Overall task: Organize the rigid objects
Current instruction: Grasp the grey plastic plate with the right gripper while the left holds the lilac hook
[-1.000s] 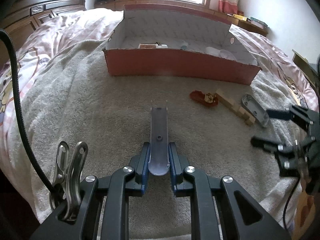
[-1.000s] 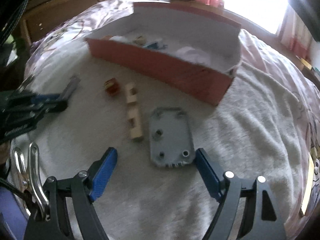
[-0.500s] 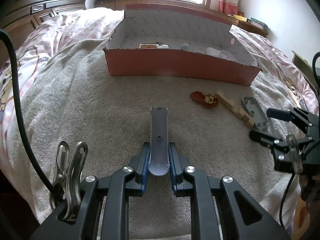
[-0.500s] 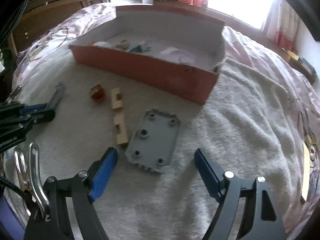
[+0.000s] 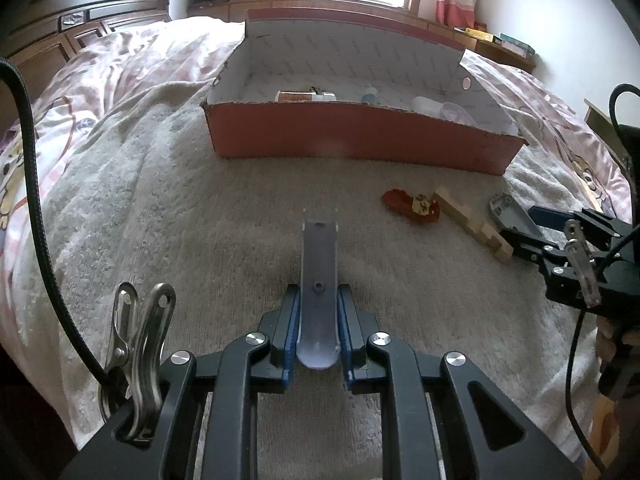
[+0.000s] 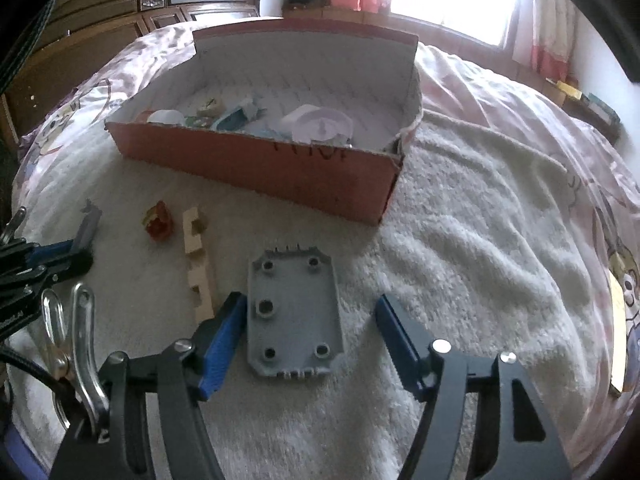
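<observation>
My left gripper [image 5: 318,300] is shut on a narrow grey curved bar [image 5: 319,256], which sticks forward over the towel. A flat grey plate [image 6: 294,312] with round holes lies on the towel between the blue pads of my right gripper [image 6: 310,308]. Those jaws are closing. The left pad is close to the plate's edge and the right pad stands well apart from it. A notched wooden block [image 6: 198,264] lies just left of the plate, with a small red toy [image 6: 159,222] beyond it. The open red cardboard box [image 6: 256,164] behind them holds several items.
A pale towel [image 5: 200,220] covers the bed, with a pink patterned quilt [image 6: 560,128] around it. Dark wooden furniture [image 6: 120,20] stands at the back left and a window behind the box. My left gripper [image 6: 60,256] shows at the left edge of the right wrist view.
My right gripper has moved in over the grey plate and rolled, so the plate now lies between its narrowing fingers. The left gripper and its bar have not moved.
</observation>
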Available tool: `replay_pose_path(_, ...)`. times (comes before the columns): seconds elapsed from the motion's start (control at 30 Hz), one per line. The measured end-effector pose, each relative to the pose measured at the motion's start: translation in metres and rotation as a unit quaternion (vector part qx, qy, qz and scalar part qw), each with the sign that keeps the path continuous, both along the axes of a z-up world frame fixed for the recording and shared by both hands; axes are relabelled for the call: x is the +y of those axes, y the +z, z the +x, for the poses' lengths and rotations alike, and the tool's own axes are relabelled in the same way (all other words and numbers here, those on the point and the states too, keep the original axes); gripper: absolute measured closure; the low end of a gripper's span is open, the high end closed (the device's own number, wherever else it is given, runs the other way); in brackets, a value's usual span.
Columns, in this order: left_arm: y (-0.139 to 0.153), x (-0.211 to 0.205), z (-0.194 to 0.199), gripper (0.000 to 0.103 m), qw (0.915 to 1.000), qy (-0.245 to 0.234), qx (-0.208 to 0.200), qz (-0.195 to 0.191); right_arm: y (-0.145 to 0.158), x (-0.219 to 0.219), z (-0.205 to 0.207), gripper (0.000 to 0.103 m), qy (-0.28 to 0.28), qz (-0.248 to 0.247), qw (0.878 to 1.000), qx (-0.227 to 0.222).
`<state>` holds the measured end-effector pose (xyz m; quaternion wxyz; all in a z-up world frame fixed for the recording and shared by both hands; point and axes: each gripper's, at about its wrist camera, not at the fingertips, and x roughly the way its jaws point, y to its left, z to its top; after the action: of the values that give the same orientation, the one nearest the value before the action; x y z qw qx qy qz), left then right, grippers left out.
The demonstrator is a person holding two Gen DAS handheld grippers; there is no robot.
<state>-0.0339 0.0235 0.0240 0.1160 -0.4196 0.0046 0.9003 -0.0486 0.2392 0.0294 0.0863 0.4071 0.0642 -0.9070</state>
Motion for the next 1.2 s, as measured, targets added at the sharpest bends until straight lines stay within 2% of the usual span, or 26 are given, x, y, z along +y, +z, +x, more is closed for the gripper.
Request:
replay_pose_path(0.13, 0.001, 0.001, -0.004, 0.084, 1.0, 0.003, 0.0, 0.001, -0.002, -0.002, 0.003, 0.034, -0.01, -0.002, 1.0, 0.015)
replay_pose_path(0.2, 0.001, 0.002, -0.005, 0.084, 1.0, 0.003, 0.001, -0.001, -0.002, -0.002, 0.006, 0.041, -0.014, -0.004, 1.0, 0.02)
replay_pose_path(0.27, 0.001, 0.003, -0.005, 0.084, 1.0, 0.003, 0.002, -0.005, -0.001, -0.002, 0.009, 0.055, -0.019, -0.009, 0.999, 0.024)
replay_pose_path(0.3, 0.001, 0.003, -0.005, 0.084, 1.0, 0.003, 0.003, -0.006, 0.0, -0.002, 0.01, 0.056, -0.022, -0.01, 0.999, 0.026)
replay_pose_path(0.57, 0.0, 0.002, -0.005, 0.084, 1.0, 0.004, 0.004, -0.002, 0.0, 0.001, 0.024, 0.056, -0.039, -0.064, 0.997, 0.012)
replay_pose_path(0.77, 0.0, 0.002, -0.005, 0.084, 1.0, 0.002, 0.008, -0.001, -0.006, -0.011, 0.035, 0.056, -0.044, -0.031, 0.998, 0.025)
replay_pose_path(1.2, -0.001, -0.003, -0.005, 0.085, 0.9998, -0.012, 0.014, 0.011, -0.007, -0.013, 0.039, 0.056, -0.056, -0.028, 0.998, 0.028)
